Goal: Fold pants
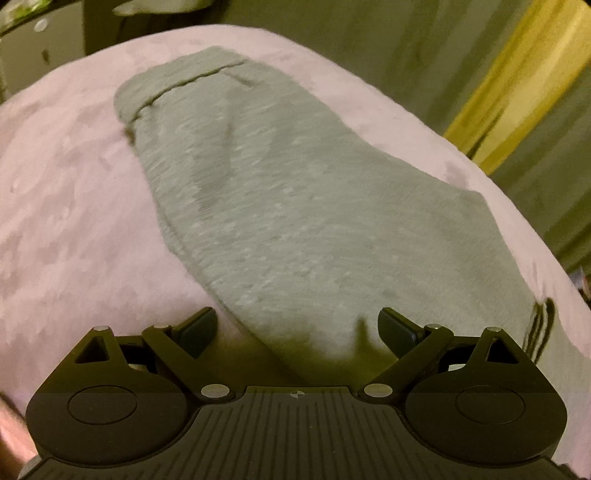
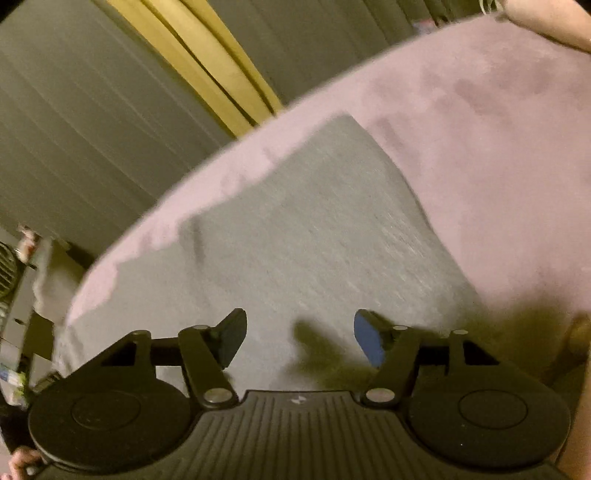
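Grey pants (image 1: 280, 206) lie flat on a pink blanket (image 1: 66, 206), folded lengthwise, with the seamed band end (image 1: 177, 86) farthest from me. My left gripper (image 1: 297, 328) hovers over the near end of the pants, jaws wide apart and nothing between them. In the right wrist view the pants (image 2: 303, 236) reach a corner near the blanket's edge (image 2: 229, 177). My right gripper (image 2: 301, 341) is open just above the grey cloth, its blue pad (image 2: 369, 343) clear of the fabric, casting a shadow on it.
Beyond the blanket's edge hang grey curtains (image 2: 92, 129) with a yellow strip (image 2: 207, 62). A fan and some clutter (image 2: 11, 273) stand at the left. A person's arm (image 2: 550, 22) shows at the top right corner.
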